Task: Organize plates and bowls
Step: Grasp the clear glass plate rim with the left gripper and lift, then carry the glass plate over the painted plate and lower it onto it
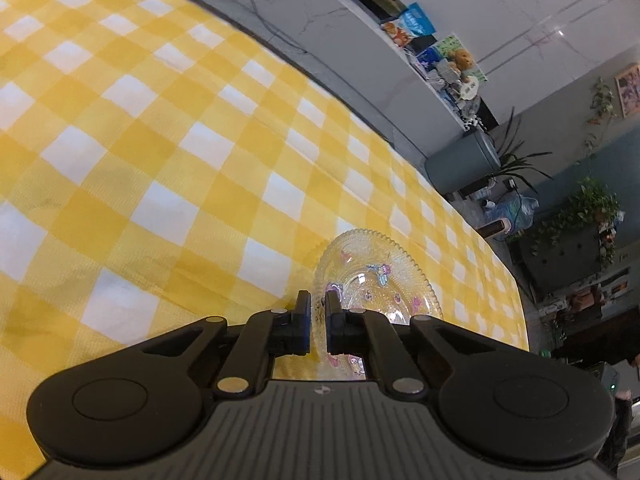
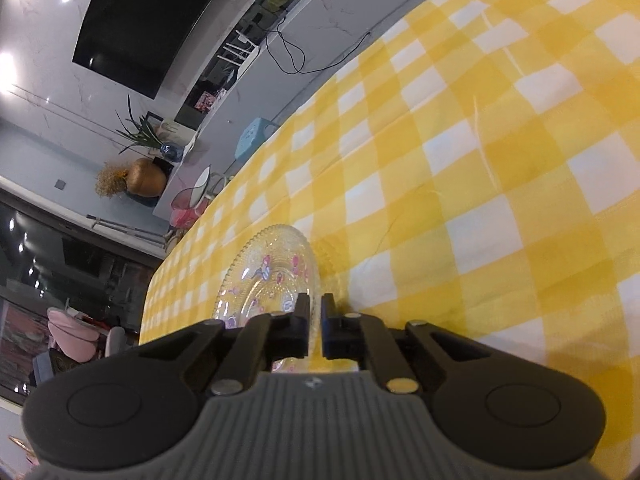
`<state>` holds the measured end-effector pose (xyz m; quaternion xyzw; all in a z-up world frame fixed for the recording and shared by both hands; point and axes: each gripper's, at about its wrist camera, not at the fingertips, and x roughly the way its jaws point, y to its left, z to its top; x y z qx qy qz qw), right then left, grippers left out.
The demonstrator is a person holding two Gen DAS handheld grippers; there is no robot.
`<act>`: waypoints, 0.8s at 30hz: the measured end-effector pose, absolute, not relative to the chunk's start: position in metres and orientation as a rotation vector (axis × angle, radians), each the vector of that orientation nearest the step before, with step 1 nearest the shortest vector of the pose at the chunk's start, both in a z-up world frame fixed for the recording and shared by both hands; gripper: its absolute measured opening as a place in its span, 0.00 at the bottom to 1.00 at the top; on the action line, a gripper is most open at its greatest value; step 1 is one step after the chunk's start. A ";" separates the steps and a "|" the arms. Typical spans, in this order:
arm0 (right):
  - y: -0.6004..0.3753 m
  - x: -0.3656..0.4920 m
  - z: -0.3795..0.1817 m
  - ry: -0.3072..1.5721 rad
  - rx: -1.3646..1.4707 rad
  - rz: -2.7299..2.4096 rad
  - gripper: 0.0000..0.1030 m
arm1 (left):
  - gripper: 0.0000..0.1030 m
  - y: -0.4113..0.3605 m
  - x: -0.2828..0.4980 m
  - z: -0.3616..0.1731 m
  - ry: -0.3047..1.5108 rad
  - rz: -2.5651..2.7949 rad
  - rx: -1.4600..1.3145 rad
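A clear glass plate (image 1: 376,280) with cartoon prints and a beaded rim is held above the yellow checked tablecloth (image 1: 160,140). My left gripper (image 1: 318,300) is shut on the plate's rim, its jaws pinching the edge. In the right wrist view a clear glass plate (image 2: 268,272) of the same look is tilted over the tablecloth (image 2: 480,160). My right gripper (image 2: 315,302) is shut on its rim. I cannot tell whether it is the same plate or a second one. No bowls are in view.
The table's far edge (image 1: 360,116) runs diagonally, with a grey floor beyond. A blue stool (image 2: 254,140) stands by the table. A long white counter (image 1: 420,64) with boxes, potted plants (image 1: 592,208) and a dark TV screen (image 2: 140,28) are in the room behind.
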<state>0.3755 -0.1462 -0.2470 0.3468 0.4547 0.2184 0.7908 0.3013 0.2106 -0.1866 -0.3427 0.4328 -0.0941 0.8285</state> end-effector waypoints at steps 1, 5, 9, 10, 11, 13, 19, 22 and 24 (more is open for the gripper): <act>-0.149 0.374 -0.244 0.975 0.748 0.469 0.03 | 0.06 0.210 0.301 -0.185 0.921 -0.207 -0.730; -0.161 0.363 -0.232 0.960 0.764 0.456 0.03 | 0.06 0.200 0.301 -0.172 0.924 -0.246 -0.701; -0.176 0.349 -0.218 0.945 0.767 0.425 0.03 | 0.06 0.184 0.298 -0.157 0.934 -0.301 -0.650; -0.181 0.344 -0.214 0.941 0.777 0.414 0.03 | 0.07 0.180 0.297 -0.154 0.938 -0.317 -0.645; -0.187 0.340 -0.210 0.938 0.787 0.406 0.03 | 0.07 0.177 0.297 -0.152 0.953 -0.328 -0.638; -0.200 0.330 -0.201 0.933 0.798 0.399 0.03 | 0.08 0.168 0.298 -0.148 1.000 -0.356 -0.618; -0.235 0.288 -0.175 0.922 0.788 0.367 0.03 | 0.08 0.136 0.288 -0.136 1.048 -0.504 -0.552; -0.255 0.264 -0.167 0.920 0.776 0.341 0.03 | 0.10 0.109 0.279 -0.131 1.098 -0.581 -0.460; -0.270 0.245 -0.163 0.916 0.776 0.321 0.03 | 0.10 0.091 0.273 -0.132 1.150 -0.628 -0.414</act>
